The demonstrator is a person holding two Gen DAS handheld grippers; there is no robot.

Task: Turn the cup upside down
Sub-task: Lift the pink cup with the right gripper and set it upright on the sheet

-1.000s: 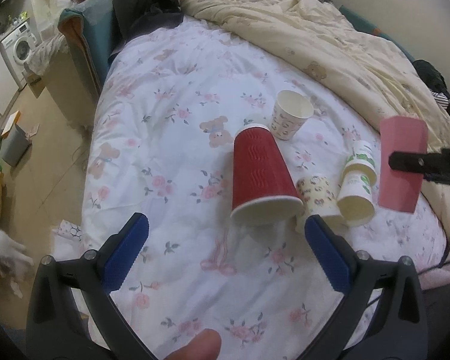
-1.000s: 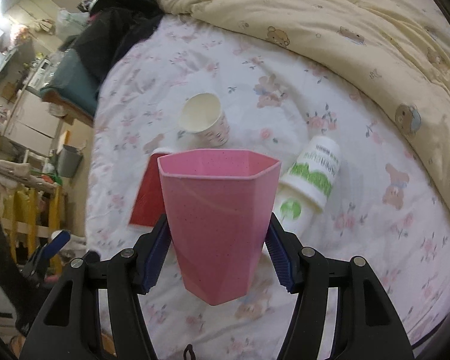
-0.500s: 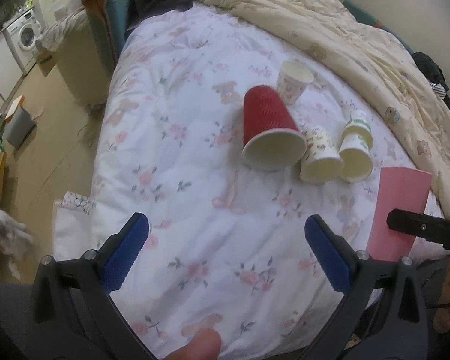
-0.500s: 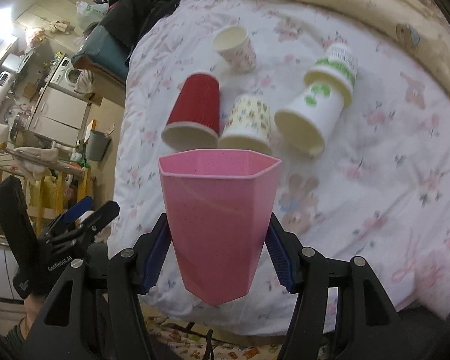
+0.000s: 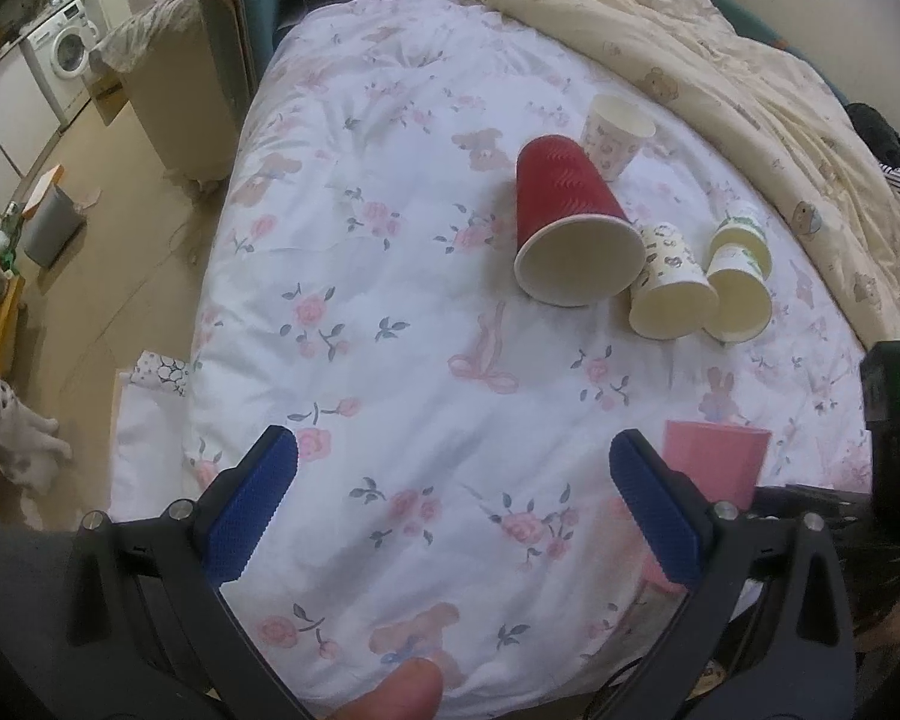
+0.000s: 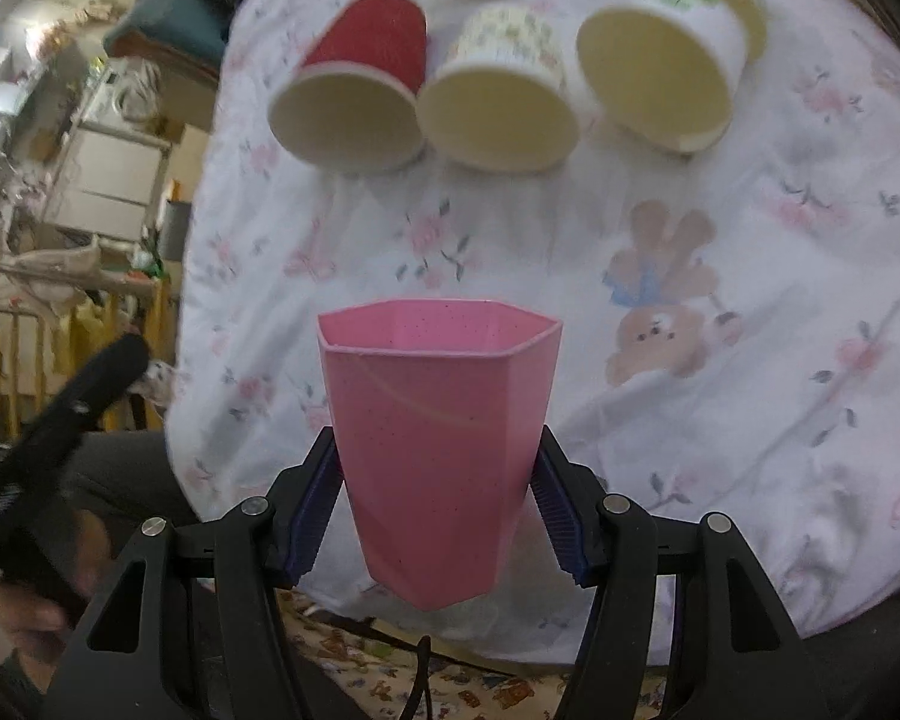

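A pink faceted plastic cup (image 6: pixel 435 450) is gripped mouth-up between the blue pads of the right claw (image 6: pixel 435 516), held above the near edge of a bed covered by a white floral quilt (image 6: pixel 720 252). In the left wrist view the same cup (image 5: pixel 717 465) is seen at four o'clock, partly hidden behind the right finger of the left claw (image 5: pixel 453 504), whose jaws are spread wide with nothing between them. Toward twelve o'clock in the right wrist view, three paper cups are lying on their sides with mouths facing the camera: a red ribbed one (image 6: pixel 354 93), a cream patterned one (image 6: pixel 501 96) touching it, and a white green-printed one (image 6: pixel 660 60).
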